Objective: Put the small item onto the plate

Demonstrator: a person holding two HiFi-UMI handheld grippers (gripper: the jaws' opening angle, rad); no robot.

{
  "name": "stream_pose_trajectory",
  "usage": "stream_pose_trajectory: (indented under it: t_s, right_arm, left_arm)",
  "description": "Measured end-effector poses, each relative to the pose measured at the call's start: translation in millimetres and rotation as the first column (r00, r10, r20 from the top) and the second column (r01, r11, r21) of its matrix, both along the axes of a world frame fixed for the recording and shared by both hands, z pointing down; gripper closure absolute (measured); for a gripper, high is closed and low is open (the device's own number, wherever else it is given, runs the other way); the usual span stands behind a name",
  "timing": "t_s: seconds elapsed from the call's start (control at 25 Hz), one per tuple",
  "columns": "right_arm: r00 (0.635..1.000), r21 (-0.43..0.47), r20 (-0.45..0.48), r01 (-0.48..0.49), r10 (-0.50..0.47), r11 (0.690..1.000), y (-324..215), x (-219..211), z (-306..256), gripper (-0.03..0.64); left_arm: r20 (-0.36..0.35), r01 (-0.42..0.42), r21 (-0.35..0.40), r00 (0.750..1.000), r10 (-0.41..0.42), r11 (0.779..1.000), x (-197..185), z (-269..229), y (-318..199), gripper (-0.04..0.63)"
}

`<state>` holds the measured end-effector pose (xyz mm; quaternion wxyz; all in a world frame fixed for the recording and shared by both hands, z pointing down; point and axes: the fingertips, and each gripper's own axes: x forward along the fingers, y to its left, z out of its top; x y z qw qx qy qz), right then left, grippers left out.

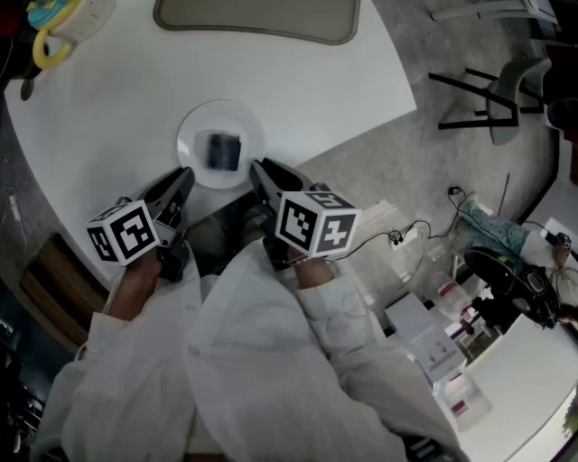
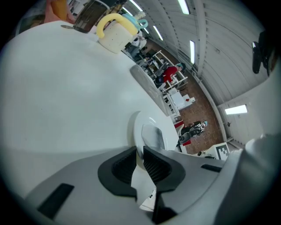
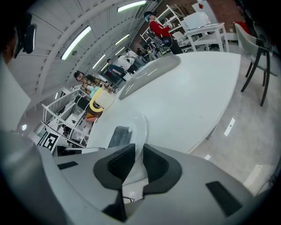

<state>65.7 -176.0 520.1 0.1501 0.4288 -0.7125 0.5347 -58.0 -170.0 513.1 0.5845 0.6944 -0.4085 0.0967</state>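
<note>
Since the small item already lies on the plate, near its middle, we judge the placement complete and expect the main hazards when the tools are drawn back. We read the left gripper as narrow, with a slim gap between its jaws and nothing in that gap. The right gripper shows the same condition: narrow and empty. Both sets of tips sit just beside the plate's near rim, one on each side, pointing down towards it. A tip that catches the rim on the way back could tilt or drag the plate, and the plate stands near the edge of the table on the person's side. We therefore consider a slide towards that edge the worst case. A jolt to the plate could also shift the item off centre or off the plate. The loose white sleeves hang low behind the grippers and might brush the table edge, though we judge this a minor risk. Elsewhere, a beige mat lies at the far side of the table and a yellow-handled object at its far left, both well apart from the plate. A chair and scattered boxes occupy the floor to the right. Nothing stands between the grippers and the plate.
</note>
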Motion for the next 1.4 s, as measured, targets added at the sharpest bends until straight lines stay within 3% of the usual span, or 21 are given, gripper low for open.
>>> stream_pose_trajectory:
  t_s: [0.12,0.2,0.44,1.0,1.4]
  right_arm:
    - [1.000,0.012,-0.014,0.000,0.000,1.000,2.0,1.4,-0.1,0.554]
    - [1.000,0.022,-0.024,0.006,-0.005,1.000,3.7,2.7,-1.7,0.554]
    - [1.000,0.043,-0.016,-0.005,0.005,0.999,4.2,-1.6,-10.4,0.554]
    - [0.997,0.134,-0.005,-0.073,0.074,0.988,-2.7,-0.4,-41.9,0.555]
    - [0.999,0.166,0.000,-0.041,0.042,0.985,-36.6,2.0,-51.6,0.555]
  left_arm:
    - [0.102,-0.085,0.075,0.992,0.077,0.994,2.6,-4.4,-1.5,0.541]
    - [0.125,-0.111,0.088,0.987,0.099,0.990,4.1,-5.9,-0.6,0.541]
    - [0.100,-0.105,0.086,0.990,0.096,0.991,0.1,-9.7,1.9,0.541]
    - [0.083,-0.122,0.161,0.990,0.110,0.979,-0.5,-35.5,-5.2,0.541]
    - [0.120,-0.108,0.203,0.989,0.085,0.973,2.5,-50.6,-34.7,0.541]
